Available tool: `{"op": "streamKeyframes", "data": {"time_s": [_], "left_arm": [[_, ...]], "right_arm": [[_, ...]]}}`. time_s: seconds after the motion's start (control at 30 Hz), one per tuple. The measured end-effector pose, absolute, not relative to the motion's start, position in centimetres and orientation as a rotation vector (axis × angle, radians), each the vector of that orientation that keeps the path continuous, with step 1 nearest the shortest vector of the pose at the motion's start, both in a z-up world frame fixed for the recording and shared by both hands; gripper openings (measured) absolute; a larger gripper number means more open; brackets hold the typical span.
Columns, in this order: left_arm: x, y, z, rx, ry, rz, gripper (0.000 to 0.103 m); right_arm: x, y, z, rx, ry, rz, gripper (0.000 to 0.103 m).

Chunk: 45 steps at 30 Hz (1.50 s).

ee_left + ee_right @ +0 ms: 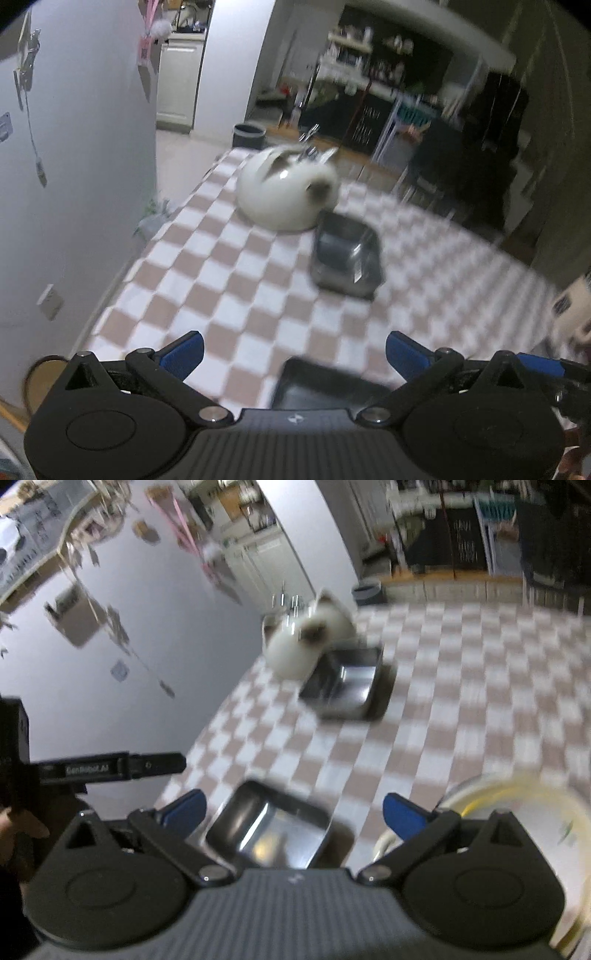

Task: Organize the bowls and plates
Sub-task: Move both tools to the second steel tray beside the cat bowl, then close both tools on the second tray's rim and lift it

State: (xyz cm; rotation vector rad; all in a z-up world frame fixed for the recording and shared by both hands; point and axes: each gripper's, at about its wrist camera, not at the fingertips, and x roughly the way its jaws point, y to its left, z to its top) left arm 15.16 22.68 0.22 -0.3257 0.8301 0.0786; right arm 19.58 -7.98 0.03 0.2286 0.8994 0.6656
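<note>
The table [461, 709], under a pink-and-white checked cloth, fills the middle of both views. A white domed bowl with cat ears [306, 642] sits upper centre, touching a stacked pair of square steel trays [343, 686]. A yellow-rimmed white bowl [517, 812] lies lower right, and a single square steel tray [266, 827] at bottom centre. The left claw [294, 354] and right claw [293, 812] both gape wide, empty. Judged best: pick one dish, centre the opening over its rim, then close squarely. Lettering on the black bar at left is too blurred to read.
</note>
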Motion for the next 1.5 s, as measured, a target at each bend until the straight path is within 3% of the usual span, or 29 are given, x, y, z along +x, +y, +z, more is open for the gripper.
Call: {"op": "streamKeyframes", "data": {"time_s": [0.33,0.57,0.67,0.73,0.83,1.1,1.3,1.37,1.5], "left_arm": [[20.5,18.5,-1.9,-0.679,0.808,0.058,0.103],[24.7,16.8,-4.1,-0.78,0.819,0.078,0.103],[26.3,17.0,-5.3,-0.783,0.837,0.102,0.103],[27.3,17.3,-6.4,-0.784,0.869,0.109,0.103],[28.3,18.1,-8.1,-0.798,0.914,0.127,0.103],[29.2,20.1,-11.2,-0.938,0.913,0.107,0.101],[30.3,20.5,-12.2,-0.959,0.891,0.052,0.088],[30.5,20.6,-12.4,-0.994,0.876,0.014,0.079],[31.0,20.2,-12.4,-0.98,0.852,-0.022,0.077]], "right_arm": [[26.9,-11.6,4.0,0.138,0.673,0.583,0.103],[33.8,-9.1,2.9,0.02,0.719,0.622,0.103],[36.9,-7.1,2.1,0.041,0.764,0.654,0.089],[38.6,-5.6,1.0,0.038,0.797,0.654,0.07],[40.1,-3.7,-1.0,0.053,0.823,0.698,0.058],[44.3,2.9,-7.0,0.025,0.909,0.779,0.055],[46.1,6.3,-9.2,-0.047,0.934,0.83,0.055],[46.6,6.3,-9.6,-0.053,0.957,0.844,0.054],[47.6,5.3,-10.2,-0.016,0.981,0.855,0.048]]}}
